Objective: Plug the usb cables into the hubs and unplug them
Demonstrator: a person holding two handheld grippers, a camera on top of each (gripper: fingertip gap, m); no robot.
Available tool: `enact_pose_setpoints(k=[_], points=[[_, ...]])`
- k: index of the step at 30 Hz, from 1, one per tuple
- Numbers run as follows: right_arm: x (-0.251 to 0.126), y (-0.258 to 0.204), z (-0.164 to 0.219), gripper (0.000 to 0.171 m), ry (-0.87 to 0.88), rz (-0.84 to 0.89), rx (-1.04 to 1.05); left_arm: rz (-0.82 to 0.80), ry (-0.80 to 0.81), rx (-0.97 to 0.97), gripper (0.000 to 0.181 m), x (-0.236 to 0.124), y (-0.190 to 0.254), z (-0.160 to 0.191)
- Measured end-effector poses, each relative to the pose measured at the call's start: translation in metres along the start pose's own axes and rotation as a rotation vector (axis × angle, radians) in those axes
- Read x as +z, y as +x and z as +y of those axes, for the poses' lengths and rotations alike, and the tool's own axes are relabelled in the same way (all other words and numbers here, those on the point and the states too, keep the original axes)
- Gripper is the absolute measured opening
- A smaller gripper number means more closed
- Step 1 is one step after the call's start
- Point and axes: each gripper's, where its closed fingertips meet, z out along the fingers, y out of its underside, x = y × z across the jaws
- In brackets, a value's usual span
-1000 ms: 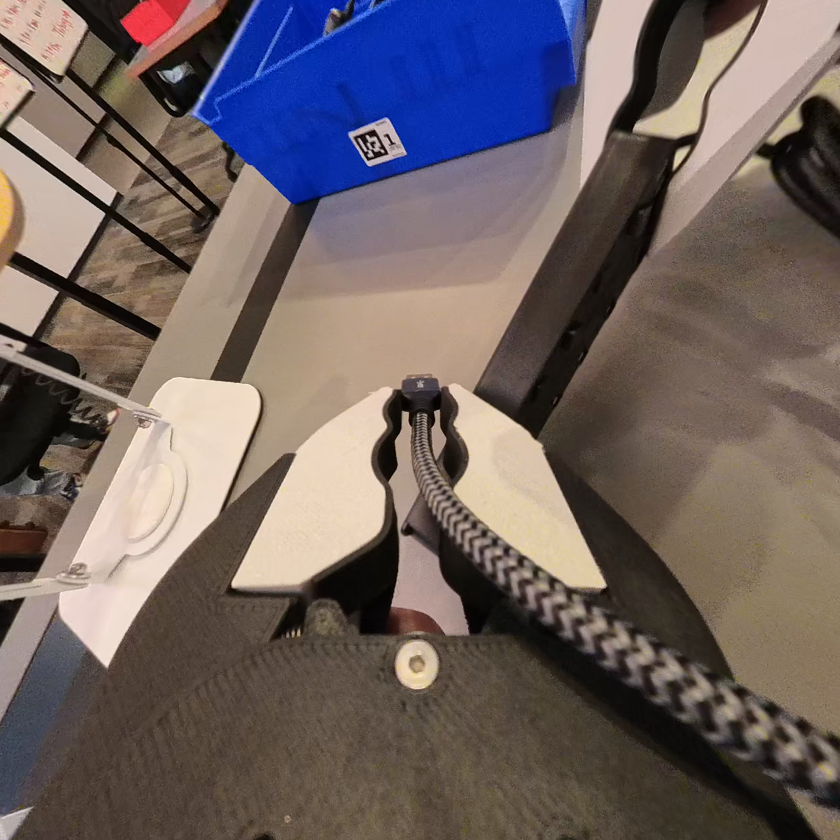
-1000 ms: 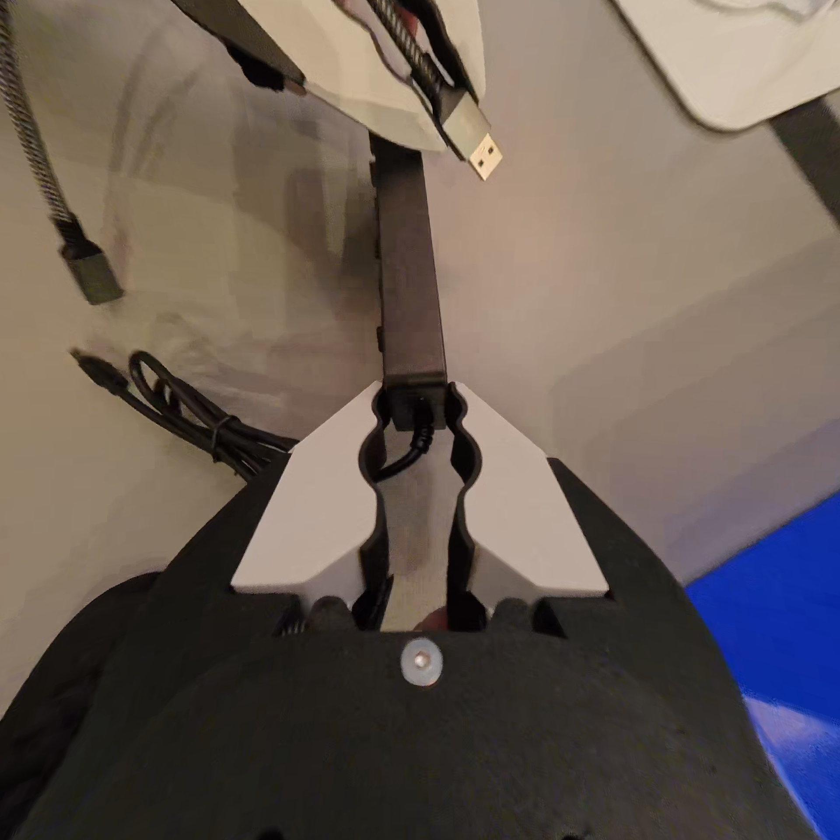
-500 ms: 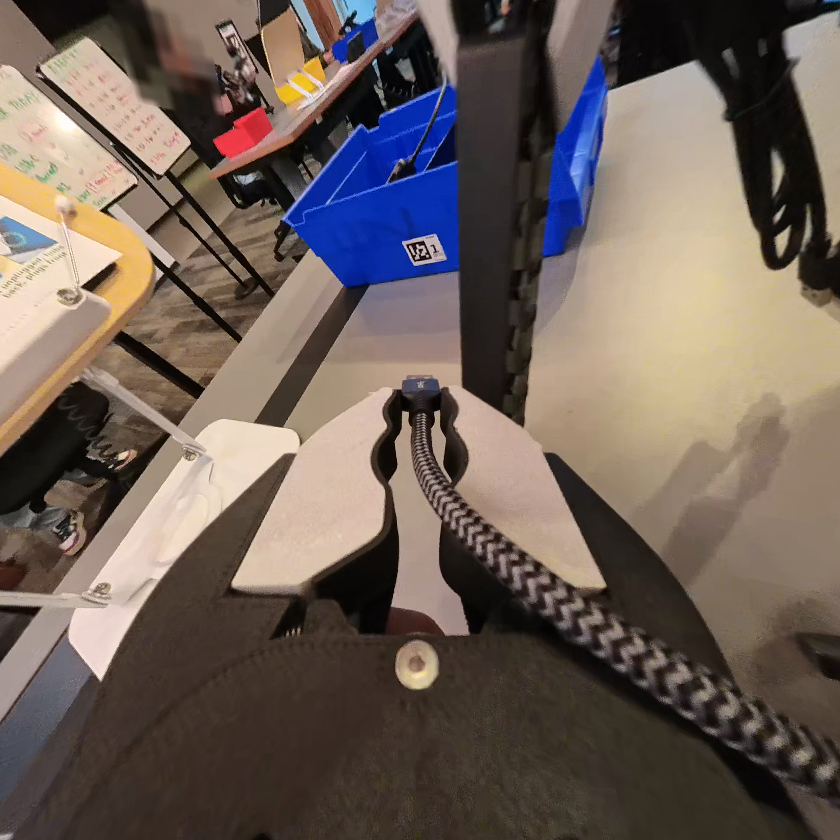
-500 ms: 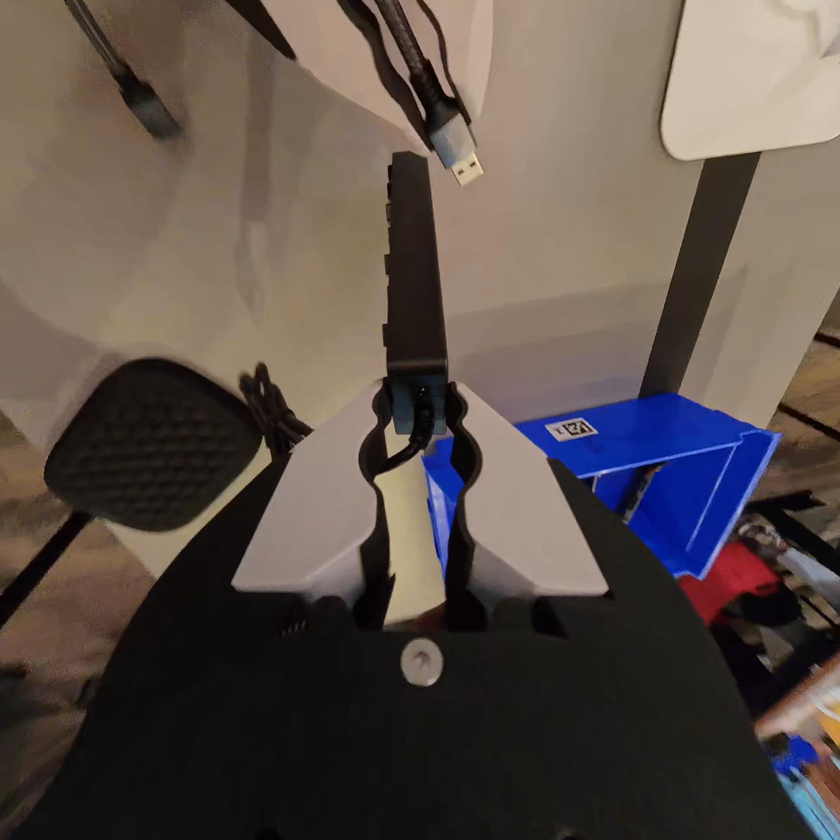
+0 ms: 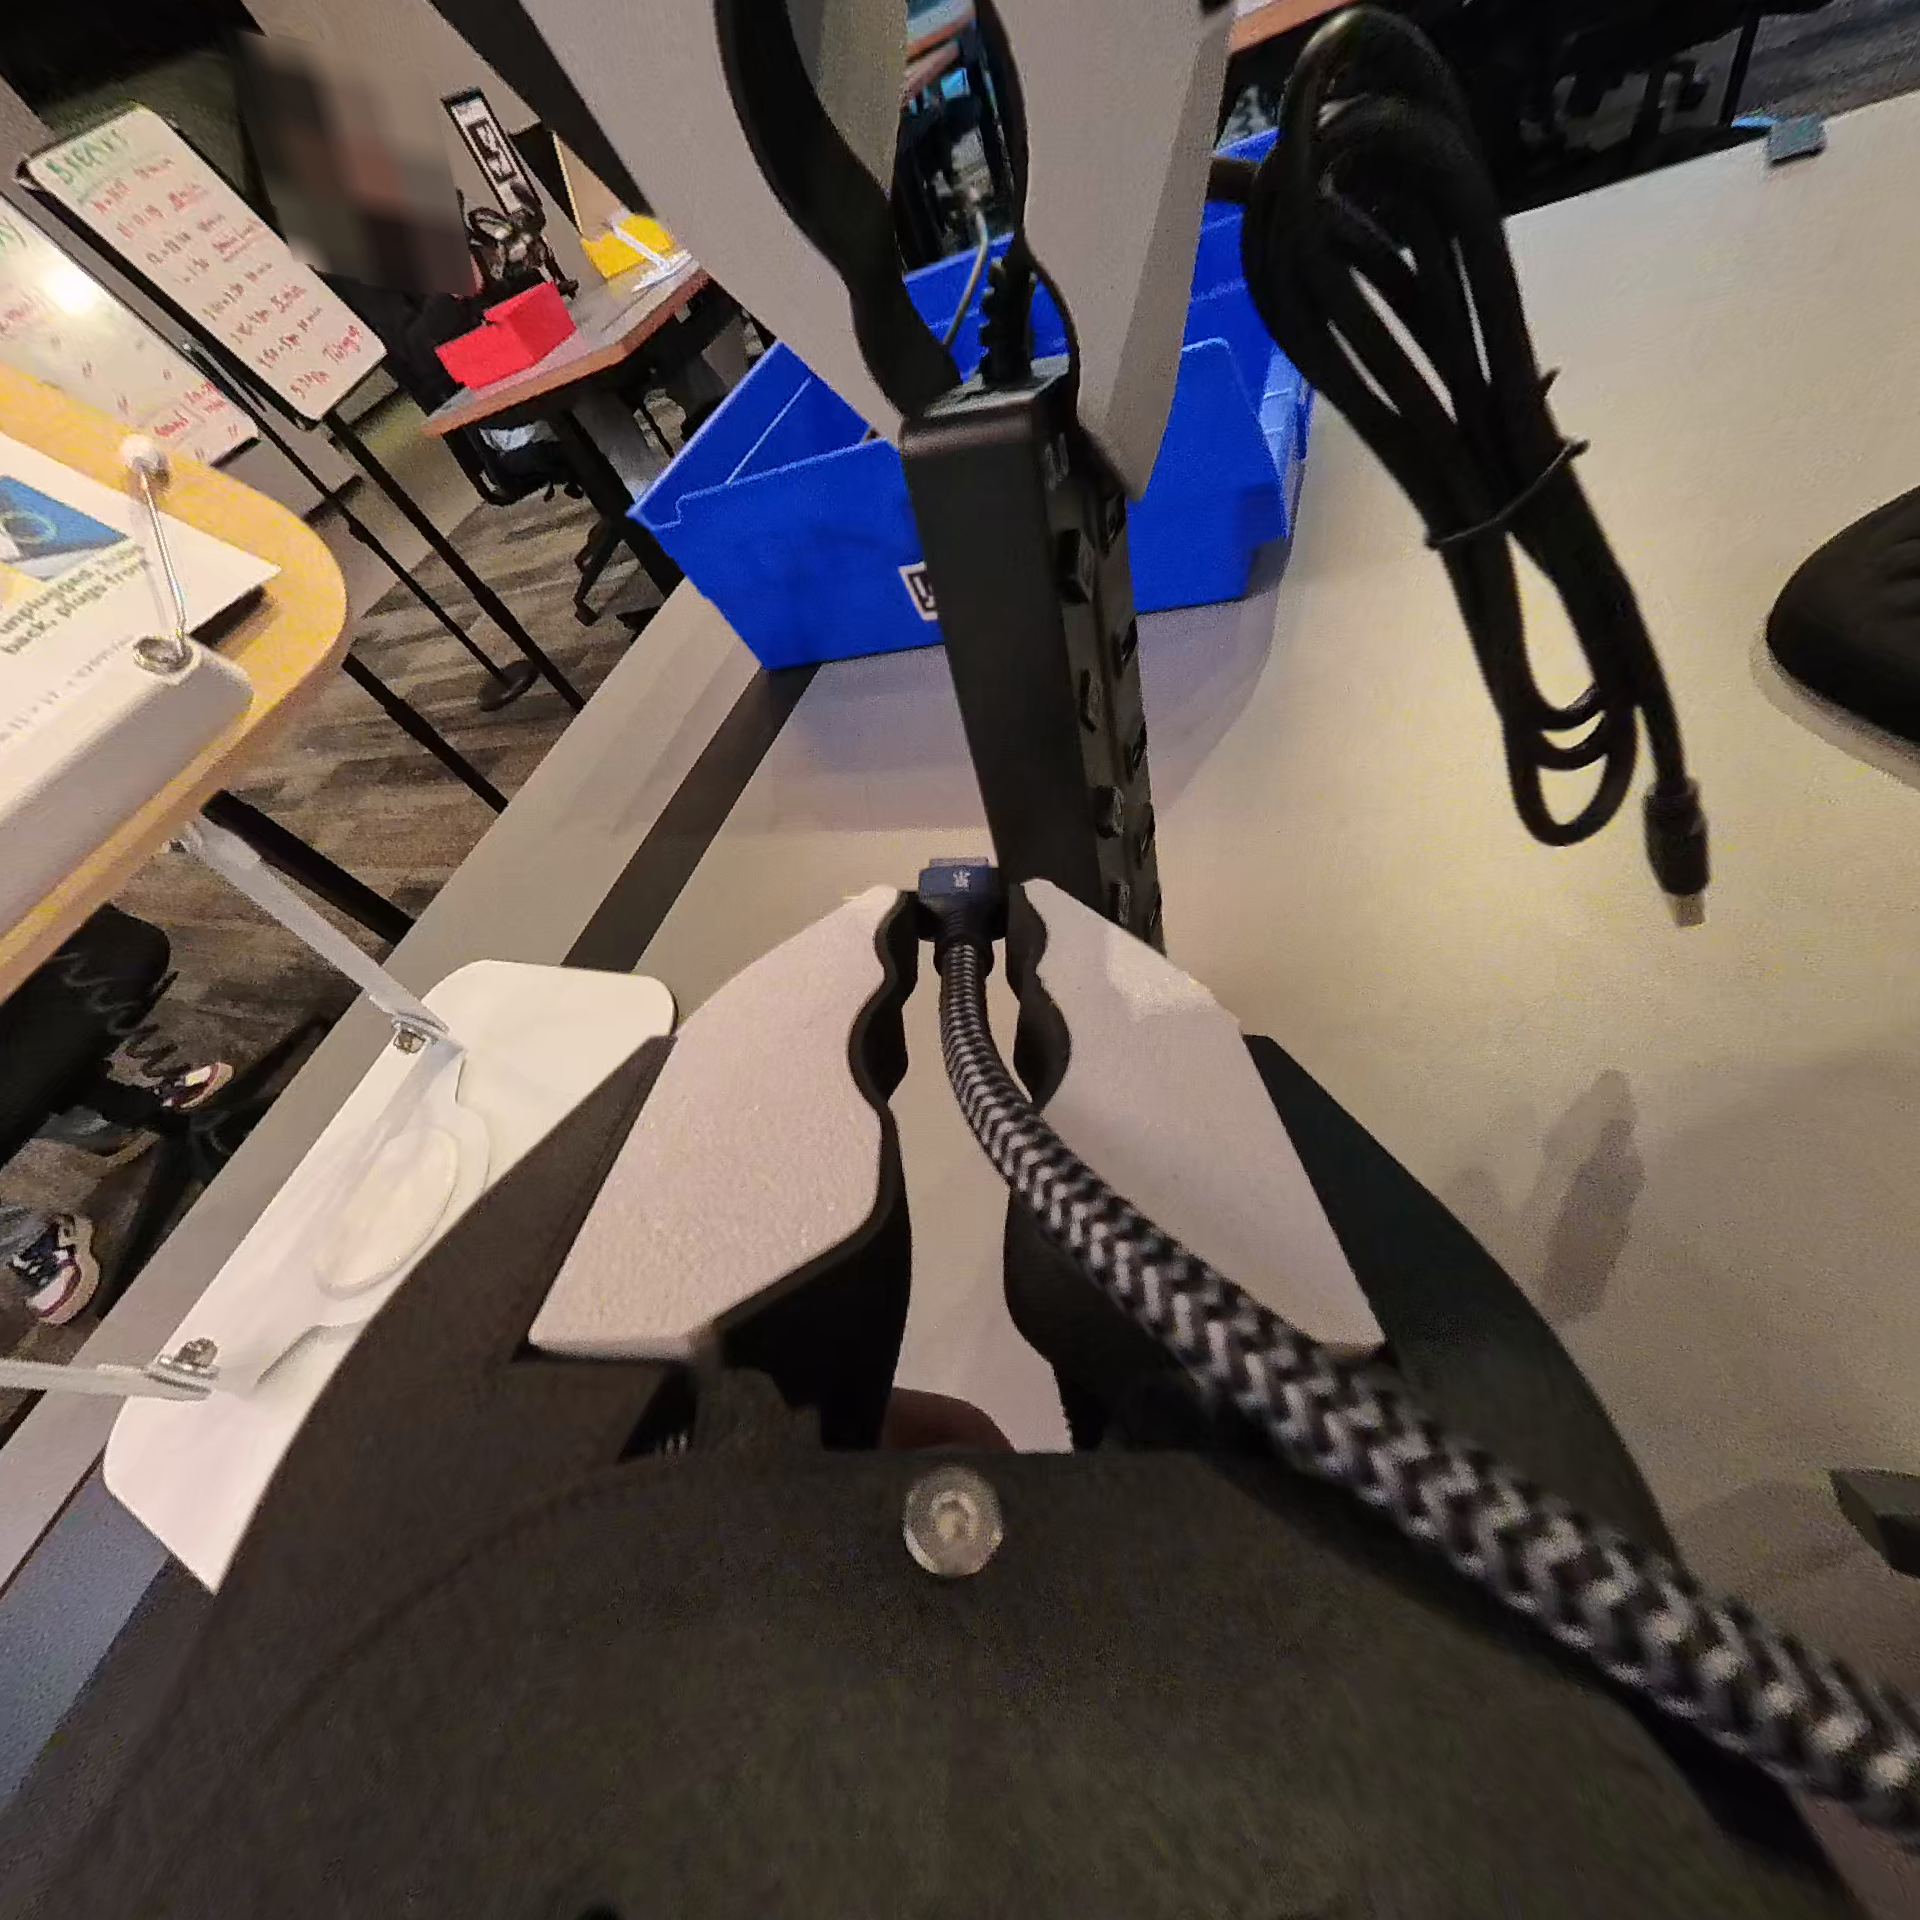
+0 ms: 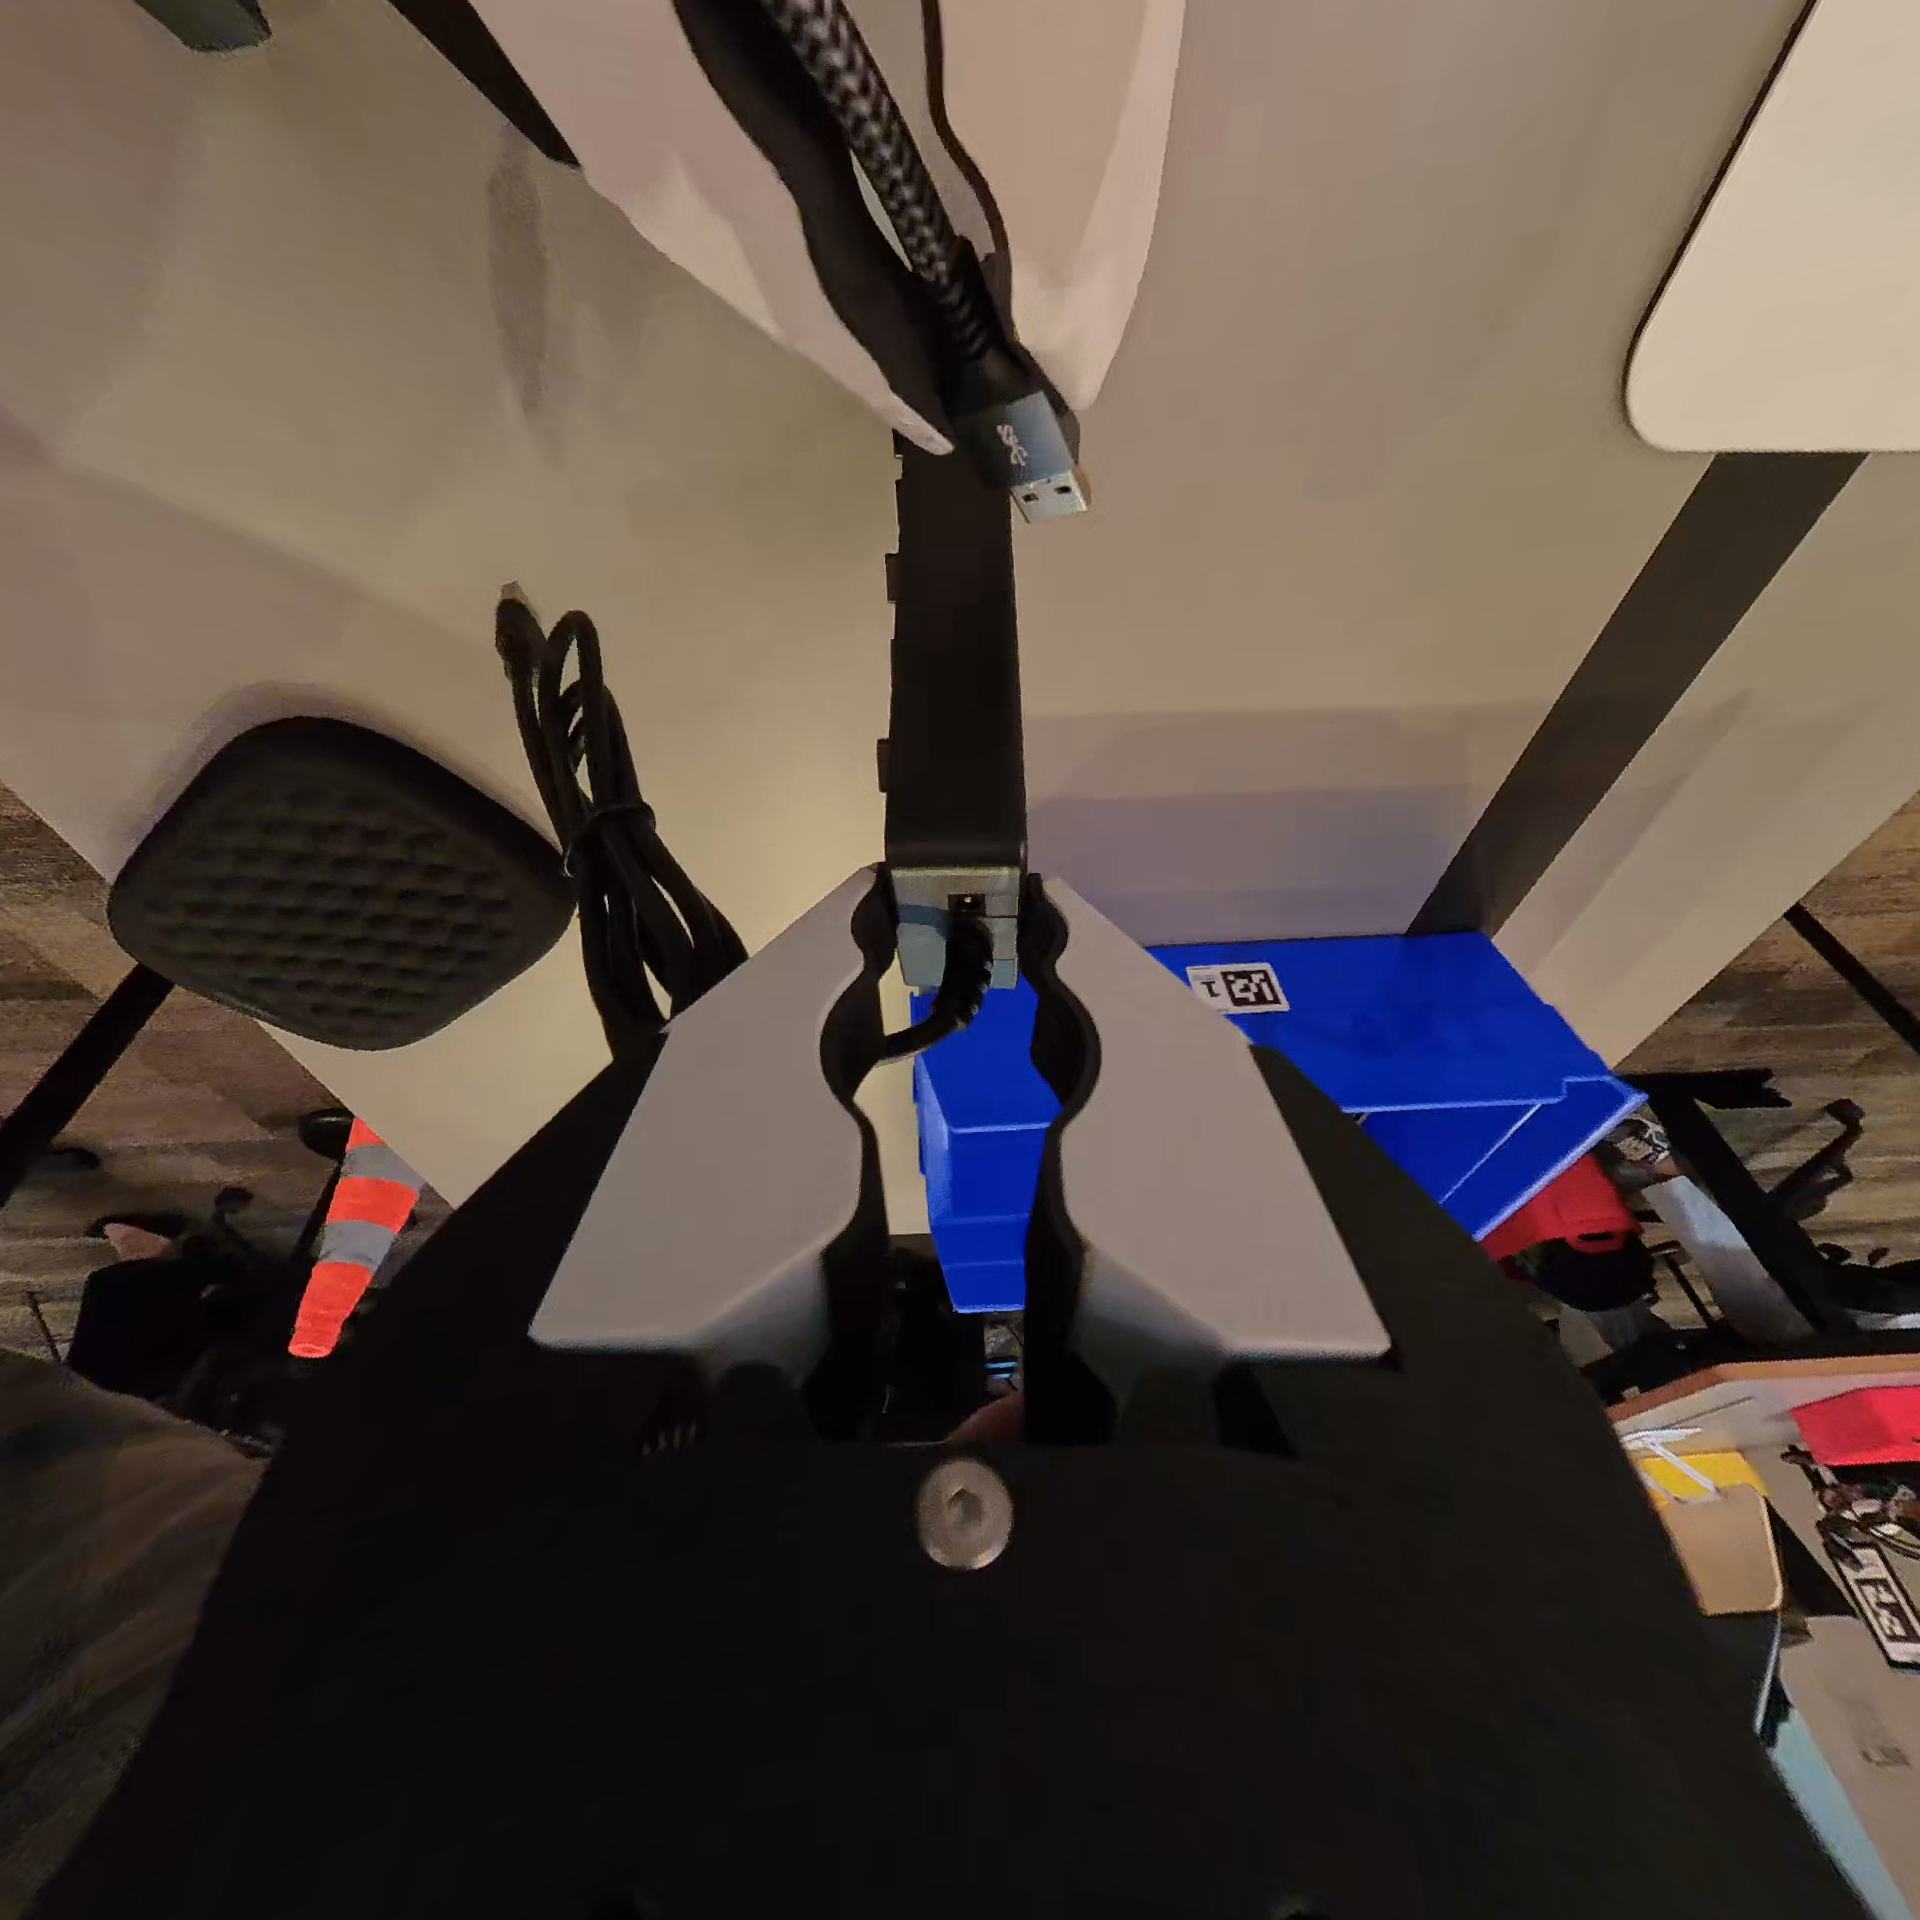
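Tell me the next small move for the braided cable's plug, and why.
Probably turn the left gripper so the USB plug faces the port side of the hub, held by the right gripper. The plug sits beside the hub's far end, not inserted, its metal tip pointing past it.

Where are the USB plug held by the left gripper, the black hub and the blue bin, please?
USB plug point(image 6: 1049, 488), right wrist view, on its metal tip.
Black hub point(image 6: 956, 686), right wrist view, on the middle of its long body.
Blue bin point(image 5: 821, 540), left wrist view, on its near outer wall.
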Motion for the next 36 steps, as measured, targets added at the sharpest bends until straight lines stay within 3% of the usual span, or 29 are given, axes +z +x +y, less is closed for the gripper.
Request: enact_pose_setpoints(k=[10,19,24,36], points=[[-0.009,-0.006,-0.016,0.021,-0.078,0.013,-0.081,0.019,-0.050,-0.030,0.016,0.011,0.003,0.025],[-0.011,0.000,-0.024,0.021,-0.173,0.068,-0.119,0.061,-0.029,-0.048,0.016,0.011,0.009,0.027],[-0.014,0.004,-0.039,0.022,-0.071,0.097,-0.136,0.051,-0.033,-0.059,0.016,0.011,0.006,0.031],[-0.010,0.012,-0.028,0.025,0.131,0.096,-0.120,0.056,-0.033,-0.046,0.016,0.016,0.005,0.027]])
